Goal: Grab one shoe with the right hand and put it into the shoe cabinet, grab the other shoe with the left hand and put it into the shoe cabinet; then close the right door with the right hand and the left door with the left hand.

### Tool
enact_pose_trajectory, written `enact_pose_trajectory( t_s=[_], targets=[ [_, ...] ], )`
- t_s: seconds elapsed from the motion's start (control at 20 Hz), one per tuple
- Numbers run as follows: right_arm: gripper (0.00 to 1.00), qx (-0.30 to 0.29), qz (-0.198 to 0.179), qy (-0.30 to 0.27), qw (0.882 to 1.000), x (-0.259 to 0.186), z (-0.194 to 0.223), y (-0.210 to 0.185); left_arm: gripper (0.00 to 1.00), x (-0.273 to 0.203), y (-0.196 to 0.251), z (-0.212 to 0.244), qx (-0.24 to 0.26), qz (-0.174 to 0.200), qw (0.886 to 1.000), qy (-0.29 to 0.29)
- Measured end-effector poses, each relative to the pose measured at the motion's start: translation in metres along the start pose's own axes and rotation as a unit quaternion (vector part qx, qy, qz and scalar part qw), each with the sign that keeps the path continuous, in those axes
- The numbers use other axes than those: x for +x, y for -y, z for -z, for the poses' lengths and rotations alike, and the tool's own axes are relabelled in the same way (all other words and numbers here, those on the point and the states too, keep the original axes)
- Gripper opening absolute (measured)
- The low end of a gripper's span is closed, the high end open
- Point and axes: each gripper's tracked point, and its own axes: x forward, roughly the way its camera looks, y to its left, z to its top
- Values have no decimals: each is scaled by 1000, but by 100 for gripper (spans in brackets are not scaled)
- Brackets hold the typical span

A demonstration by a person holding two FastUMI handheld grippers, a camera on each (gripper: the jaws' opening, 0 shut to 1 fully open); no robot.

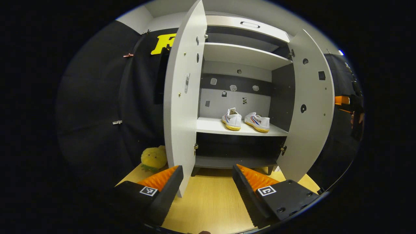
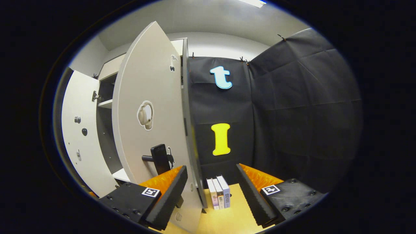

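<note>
White shoes (image 1: 246,120) with yellow soles, red-blue stripes; pale grey cabinet doors (image 1: 182,97); yellow plush toy (image 1: 153,158).

Two white shoes (image 1: 246,120) sit side by side on the open cabinet's (image 1: 242,130) shelf

In the left gripper view we see a yellow plush toy (image 1: 153,158) on the wooden floor (image 1: 211,201), at the far left. In the right gripper view three books (image 2: 219,193) stand upright, side by side, near the black cloth wall (image 2: 292,113).

matt pale board cabinet (image 1: 247,55), woodgrain floor (image 1: 211,201), white canvas-like shoes (image 1: 232,119), wrinkled black cloth wall (image 2: 302,107).
</note>
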Motion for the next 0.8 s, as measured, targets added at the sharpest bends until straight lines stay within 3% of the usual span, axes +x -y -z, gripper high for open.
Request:
enact_pose_trajectory(
  t_s=[0.25, 0.5, 0.65, 0.8],
  targets=[
    [98, 8, -61, -5, 998, 18, 10, -81, 96, -13, -29, 4, -9, -24, 1000, -2],
    [98, 42, -141, -11, 989, 42, 17, -177, 95, -43, -67, -1, -26, -72, 997, 9],
    [95, 24, -135, 11, 990, 38, 15, -184, 95, -61, -92, -9, -35, -106, 994, 20],
    [98, 33, -135, 1, 990, 29, 23, -191, 95, -77, -117, -12, -47, -136, 989, 23]
  ],
)
